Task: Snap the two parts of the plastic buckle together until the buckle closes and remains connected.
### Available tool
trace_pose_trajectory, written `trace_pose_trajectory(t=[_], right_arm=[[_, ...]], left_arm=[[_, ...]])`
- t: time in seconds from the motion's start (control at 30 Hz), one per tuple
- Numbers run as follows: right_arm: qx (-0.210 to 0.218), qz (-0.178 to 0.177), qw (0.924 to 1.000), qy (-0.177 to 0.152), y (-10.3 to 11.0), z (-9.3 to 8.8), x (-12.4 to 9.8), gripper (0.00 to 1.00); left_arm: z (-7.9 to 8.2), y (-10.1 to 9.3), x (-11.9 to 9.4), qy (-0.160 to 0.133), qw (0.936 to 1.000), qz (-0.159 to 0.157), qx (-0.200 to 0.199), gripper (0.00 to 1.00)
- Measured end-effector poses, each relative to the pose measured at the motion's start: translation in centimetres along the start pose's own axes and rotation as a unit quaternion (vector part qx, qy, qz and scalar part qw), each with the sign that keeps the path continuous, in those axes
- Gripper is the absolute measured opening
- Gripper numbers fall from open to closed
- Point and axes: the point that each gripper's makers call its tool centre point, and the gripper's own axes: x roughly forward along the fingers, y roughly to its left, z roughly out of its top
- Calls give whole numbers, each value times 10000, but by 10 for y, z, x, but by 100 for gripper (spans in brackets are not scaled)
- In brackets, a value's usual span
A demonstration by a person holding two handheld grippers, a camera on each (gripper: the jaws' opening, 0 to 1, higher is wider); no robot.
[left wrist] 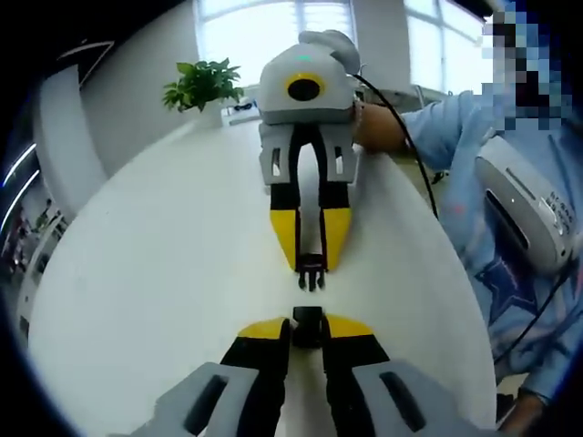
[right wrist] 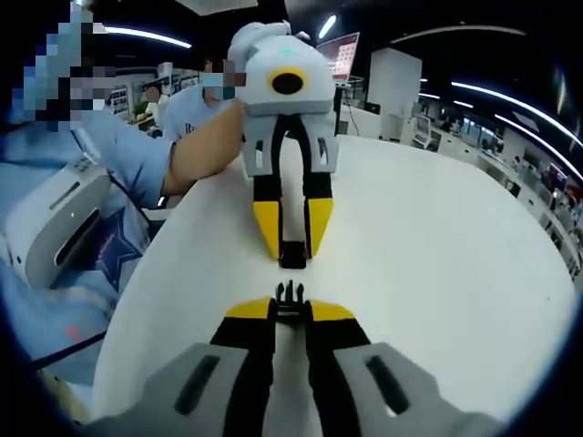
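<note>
White counter (left wrist: pixel 155 273), round-edged, bare surface under both tools; the same counter (right wrist: pixel 437 255) seen from the opposite side, with an office space and ceiling light strips behind it.

Person seated at the counter edge, light blue sleeve (left wrist: pixel 455 127), a white device worn at the chest (left wrist: pixel 533 214). Bare forearm (right wrist: pixel 205 141) reaches to the far tool in the right gripper view.

Potted green plant (left wrist: pixel 202 84) at the far edge of the counter, in front of bright windows.

Left hand-held gripper (left wrist: pixel 308 330): yellow-tipped jaws pressed in on the socket half of the buckle (left wrist: pixel 308 326), a small black block pinched between the tips. From the other camera the same left hand-held gripper (right wrist: pixel 293 244) points toward the viewer, the socket half (right wrist: pixel 292 255) at its tips.

Right hand-held gripper (right wrist: pixel 291 309): jaws closed on the pronged half of the buckle (right wrist: pixel 291 297), prongs sticking out forward past the yellow tips. Seen head-on as the right hand-held gripper (left wrist: pixel 311 255), with the pronged half (left wrist: pixel 311 276) hanging from its tips, prongs toward the socket.

Both halves are held just above the counter near its middle, facing each other in line, near but apart; a narrow gap of white counter shows between prongs and socket. Not joined.
</note>
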Motion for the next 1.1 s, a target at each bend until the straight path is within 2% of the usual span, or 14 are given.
trace_pose_trajectory(t=[0.57, 0.63, 0.7, 0.77, 0.9, 1.1], right_arm=[[61, -3, 9999, -104, -2, 0, 0, 15], [-13, -33, 9999, -119, -1, -1, -2, 15], [-296, -35, 9995, -141, 1, -2, -5, 13], [-282, -28, 9995, -169, 1, -2, -5, 12], [6, 17, 9996, -271, -3, -3, -4, 12], [82, -70, 9994, -329, -5, 0, 0, 12]], left_arm=[[0, 0, 1, 75, 9996, -1, -278, 12], [0, 0, 1, 46, 9995, -36, -315, 12], [-1, 0, 1, 9, 9994, -70, -342, 12], [-1, -1, 1, -14, 9995, -85, -309, 12], [-1, -2, 1, -37, 9995, -107, -294, 12], [1, -1, 3, -48, 9995, -83, -308, 12]])
